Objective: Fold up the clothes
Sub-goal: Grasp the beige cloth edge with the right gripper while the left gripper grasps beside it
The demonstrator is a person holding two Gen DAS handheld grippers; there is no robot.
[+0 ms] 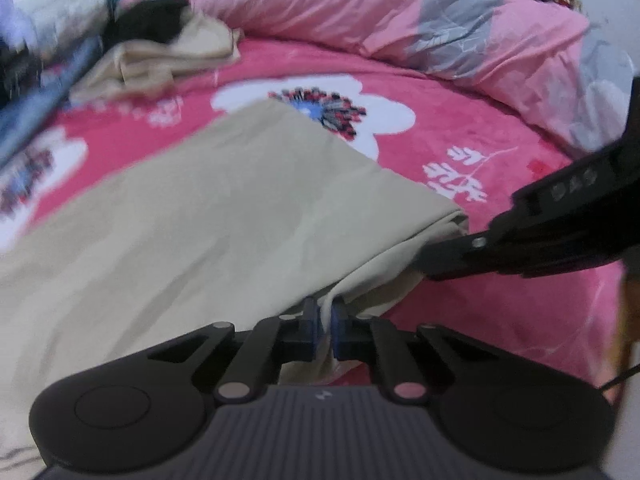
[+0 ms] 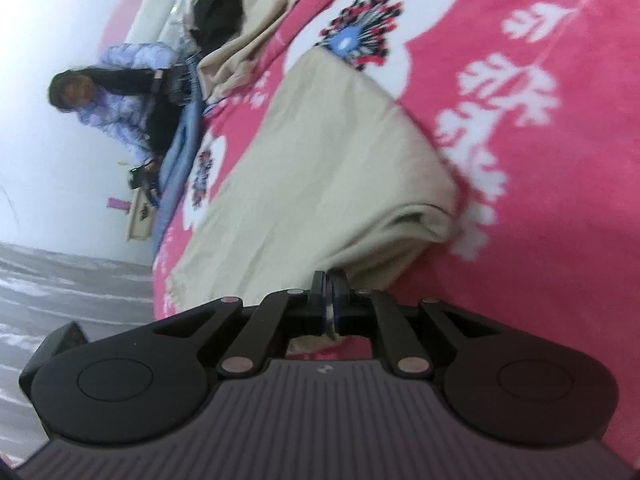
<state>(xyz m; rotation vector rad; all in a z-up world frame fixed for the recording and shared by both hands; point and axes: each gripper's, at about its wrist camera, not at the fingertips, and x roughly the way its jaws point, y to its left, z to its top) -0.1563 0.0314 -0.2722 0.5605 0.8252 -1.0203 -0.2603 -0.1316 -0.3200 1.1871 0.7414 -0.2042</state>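
A beige garment (image 1: 200, 208) lies spread flat on the pink flowered blanket (image 1: 500, 300), with a folded corner nearest me. My left gripper (image 1: 326, 314) is shut on the near edge of that fold, and cloth shows between its blue pads. In the same view my right gripper (image 1: 426, 262) comes in from the right and meets the fold's corner. In the right wrist view the beige garment (image 2: 320, 168) stretches away from the right gripper (image 2: 330, 286), whose pads are shut with the near edge of the cloth pinched between them.
A pink and grey quilt (image 1: 360, 8) is bunched along the far side. A crumpled beige cloth (image 1: 160, 60) and a black garment (image 1: 152, 20) lie at the far left. A person in a pale jacket (image 2: 120, 96) sits past the bed's edge, above grey floor (image 2: 60, 280).
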